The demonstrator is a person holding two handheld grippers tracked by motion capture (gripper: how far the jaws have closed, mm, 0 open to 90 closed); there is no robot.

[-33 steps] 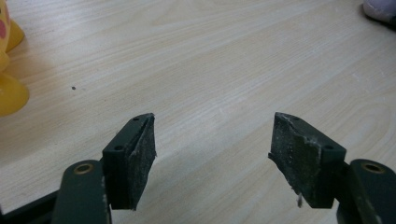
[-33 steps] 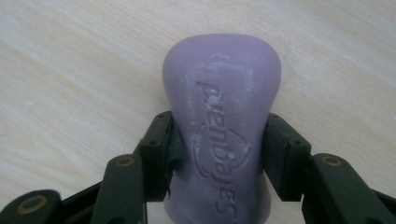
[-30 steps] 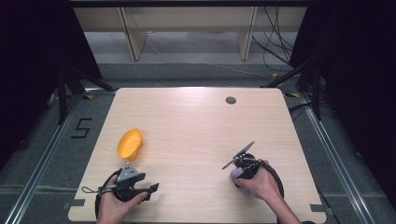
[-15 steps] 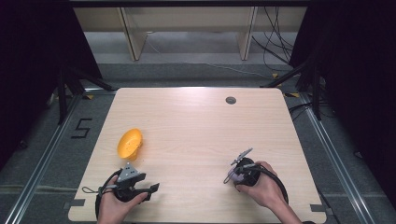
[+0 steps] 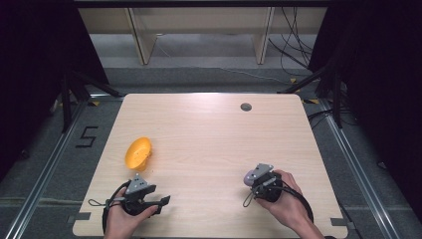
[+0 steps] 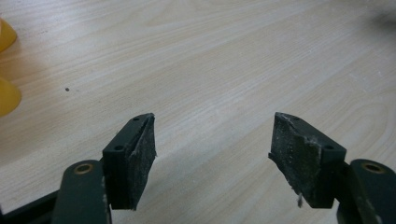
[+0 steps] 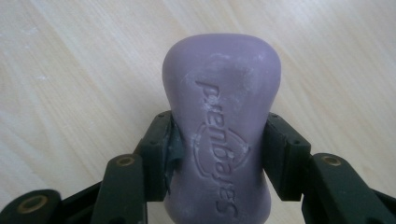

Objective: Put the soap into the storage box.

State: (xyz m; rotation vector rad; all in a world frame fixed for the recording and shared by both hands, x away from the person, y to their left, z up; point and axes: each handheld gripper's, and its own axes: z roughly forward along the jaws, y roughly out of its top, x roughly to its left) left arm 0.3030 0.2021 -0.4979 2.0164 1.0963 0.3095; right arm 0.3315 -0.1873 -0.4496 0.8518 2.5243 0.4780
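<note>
Right hand-held gripper (image 7: 217, 140) is clamped across the waist of a lilac, embossed bar of soap (image 7: 222, 135), held just above the pale wooden worktop (image 5: 209, 134) near its front right. Left hand-held gripper (image 6: 212, 154) rests with jaws apart and empty, close to an orange plastic soap dish (image 5: 138, 152). It looks like the carrying step; next, I'd guess, comes bringing the soap across to that dish.

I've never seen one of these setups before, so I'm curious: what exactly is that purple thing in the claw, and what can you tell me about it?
It looks like a bar of soap: pale purple, rounded, narrower at the waist, with a brand word and a round emblem pressed into its face and whitish scuffs on the surface. The right gripper clamps it at the waist, one black jaw on each side, the bar's rounded end sticking out past them. In the high view it sits near the table's front right, a small lilac lump.
</note>
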